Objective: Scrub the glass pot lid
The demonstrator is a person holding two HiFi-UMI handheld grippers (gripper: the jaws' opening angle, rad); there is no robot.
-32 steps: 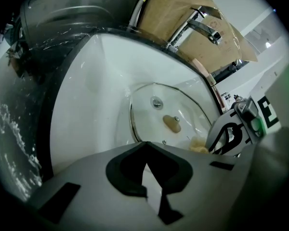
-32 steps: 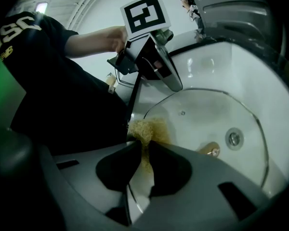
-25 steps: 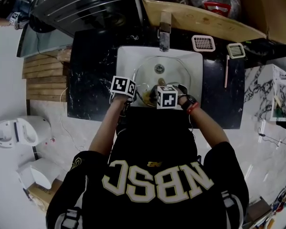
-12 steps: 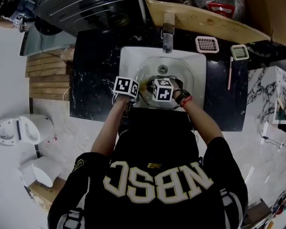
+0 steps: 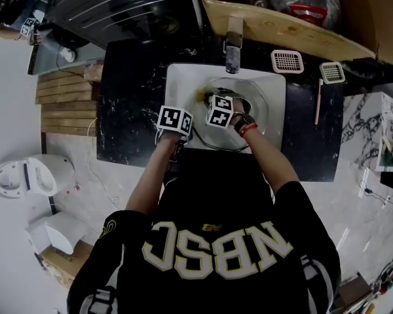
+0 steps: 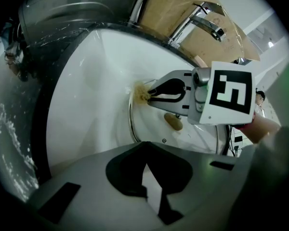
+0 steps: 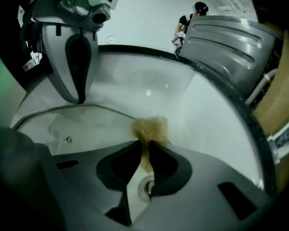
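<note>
Left gripper (image 6: 144, 153) on knob-up glass pot lid (image 6: 151, 126)

The right gripper (image 5: 208, 102) has slid its tan scrubber (image 7: 149, 128) across the glass lid (image 5: 254, 106) from the near side toward the faucet (image 5: 233, 44) (now at the far rim).

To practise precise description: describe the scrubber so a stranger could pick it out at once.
Find the white sink in the black counter; a glass lid sits inside. Pinched in the right hand-held gripper, against the lid, is the scrubber: the only tan, fuzzy tuft there.
</note>
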